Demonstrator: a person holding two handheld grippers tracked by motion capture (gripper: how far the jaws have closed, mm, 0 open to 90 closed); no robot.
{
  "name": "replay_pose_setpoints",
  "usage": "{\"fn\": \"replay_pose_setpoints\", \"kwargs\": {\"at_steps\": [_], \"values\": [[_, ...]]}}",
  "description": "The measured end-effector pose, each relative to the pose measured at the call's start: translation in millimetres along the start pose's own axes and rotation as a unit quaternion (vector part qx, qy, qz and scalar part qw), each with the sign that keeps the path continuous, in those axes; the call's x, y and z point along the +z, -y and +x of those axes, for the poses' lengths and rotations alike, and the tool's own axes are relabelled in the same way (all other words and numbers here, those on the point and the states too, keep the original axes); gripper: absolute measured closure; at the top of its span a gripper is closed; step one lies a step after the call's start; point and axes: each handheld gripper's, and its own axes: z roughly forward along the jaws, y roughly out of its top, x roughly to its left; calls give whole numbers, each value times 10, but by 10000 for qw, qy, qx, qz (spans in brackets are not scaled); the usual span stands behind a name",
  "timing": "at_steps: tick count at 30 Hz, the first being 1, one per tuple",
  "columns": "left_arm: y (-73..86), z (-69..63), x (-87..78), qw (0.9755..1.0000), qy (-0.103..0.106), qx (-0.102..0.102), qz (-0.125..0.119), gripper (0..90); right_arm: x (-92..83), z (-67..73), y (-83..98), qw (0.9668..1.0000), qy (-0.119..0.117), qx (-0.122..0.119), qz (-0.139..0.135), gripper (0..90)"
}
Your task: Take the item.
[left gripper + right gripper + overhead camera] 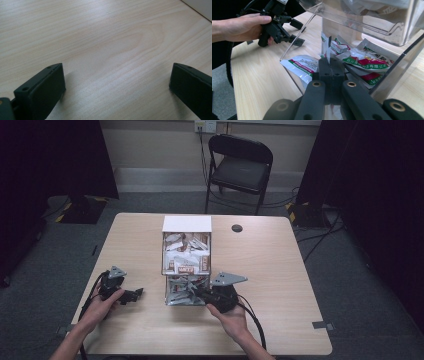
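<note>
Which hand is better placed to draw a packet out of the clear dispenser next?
Right: the right gripper is shut on a packet inside the dispenser. The left gripper is open, beside it.

Pale wood-grain worktop [105, 45], clear bin [186, 270], white packets [300, 66] banded green and red, black grippers – left [135, 293], right [329, 63] – grey plates, black chair [240, 167], grey floor [380, 310]

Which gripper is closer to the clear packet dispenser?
Right. The right gripper reaches into the clear dispenser's bottom tray; the left gripper sits apart, off its left side.
</note>
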Motion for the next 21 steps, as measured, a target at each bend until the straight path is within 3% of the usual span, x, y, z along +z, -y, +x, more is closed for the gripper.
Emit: {"fn": "replay_pose_setpoints", "kwargs": {"at_steps": [21], "values": [[0, 0, 0, 10000, -1, 0, -1, 0, -128, 19, -63, 9998, -123, -36, -174, 900]]}}
